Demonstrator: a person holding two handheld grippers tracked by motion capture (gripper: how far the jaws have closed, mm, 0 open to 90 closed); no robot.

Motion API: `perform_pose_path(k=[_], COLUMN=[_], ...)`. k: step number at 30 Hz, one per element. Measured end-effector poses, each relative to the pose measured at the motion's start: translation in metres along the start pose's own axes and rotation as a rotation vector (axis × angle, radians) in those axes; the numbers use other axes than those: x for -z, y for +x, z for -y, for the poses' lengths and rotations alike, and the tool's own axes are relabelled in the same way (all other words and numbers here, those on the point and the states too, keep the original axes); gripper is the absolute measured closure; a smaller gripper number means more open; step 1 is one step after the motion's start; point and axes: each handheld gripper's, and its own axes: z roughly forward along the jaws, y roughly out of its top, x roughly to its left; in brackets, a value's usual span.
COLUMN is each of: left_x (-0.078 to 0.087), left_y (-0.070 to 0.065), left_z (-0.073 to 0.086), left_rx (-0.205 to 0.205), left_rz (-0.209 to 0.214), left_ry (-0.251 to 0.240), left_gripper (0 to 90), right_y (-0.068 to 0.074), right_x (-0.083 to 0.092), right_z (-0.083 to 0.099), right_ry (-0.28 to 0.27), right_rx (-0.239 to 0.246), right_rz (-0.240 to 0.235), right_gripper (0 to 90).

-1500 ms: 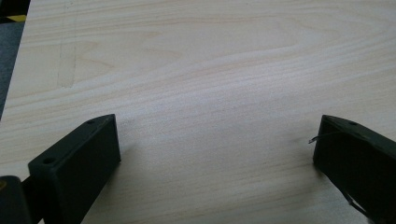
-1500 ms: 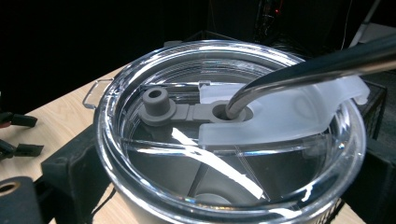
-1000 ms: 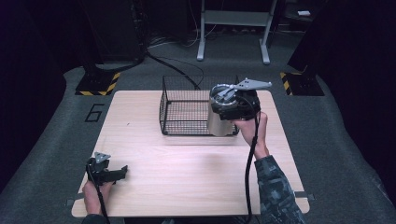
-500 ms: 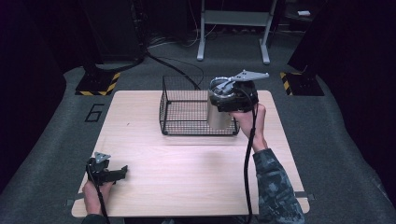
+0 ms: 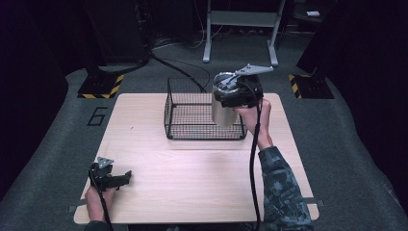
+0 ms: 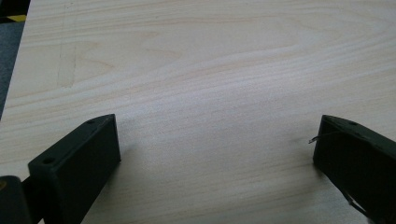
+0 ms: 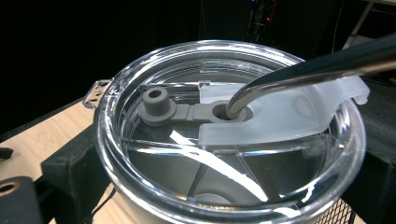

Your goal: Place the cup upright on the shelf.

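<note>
Right gripper [image 5: 234, 98] clamps the silver steel tumbler [image 5: 222, 113] with clear lid above the black wire basket [image 5: 192, 120]'s right rim, left gripper [image 6: 215, 154] sits apart, so I reckon it could clip that rim.

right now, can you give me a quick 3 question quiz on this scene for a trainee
1. True or false: the left gripper has its fingers closed on the wire basket.
2. Multiple choice: what does the right gripper hold? A) a steel tumbler with a clear lid B) a wooden block C) a folded cloth
3. Fill in the word: a bent metal ____ goes through the hole in the clear lid.

Key
1. False: its fingers are spread over bare table, with nothing between them.
2. A: the steel tumbler, held above the table at the basket's right end.
3. straw
</note>
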Motion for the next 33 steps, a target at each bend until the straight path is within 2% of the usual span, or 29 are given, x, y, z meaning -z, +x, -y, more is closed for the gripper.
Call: perform_pose_path(k=[15, 18, 19, 23, 26, 27, 33], left_x=[0.0, 0.0, 0.0, 0.0, 0.0, 0.0, 0.0], left_y=[0.0, 0.0, 0.0, 0.0, 0.0, 0.0, 0.0], left_z=[0.0, 0.0, 0.0, 0.0, 0.0, 0.0, 0.0], left_rx=[0.001, 0.001, 0.0, 0.002, 0.002, 0.001, 0.001], left_rz=[0.0, 0.0, -0.002, -0.004, -0.004, -0.004, -0.004], left_ry=[0.0, 0.0, 0.001, 0.0, -0.005, -0.005, -0.004], left_gripper=[0.5, 0.5, 0.5, 0.5, 0.5, 0.5, 0.5], right_y=[-0.008, -0.009, -0.009, -0.011, -0.009, -0.01, -0.017], right_x=[-0.015, -0.018, -0.021, -0.027, -0.03, -0.033, -0.043], right_z=[-0.01, -0.011, -0.013, -0.019, -0.02, -0.021, -0.023], right_ry=[0.013, 0.008, 0.019, 0.011, 0.022, 0.035, 0.041], right_rx=[-0.014, 0.0, -0.017, -0.021, -0.022, -0.009, -0.016], right_rz=[0.027, 0.03, 0.031, 0.03, 0.034, 0.043, 0.055], right_gripper=[3.8, 3.8, 3.8, 3.9, 3.8, 3.8, 3.8])
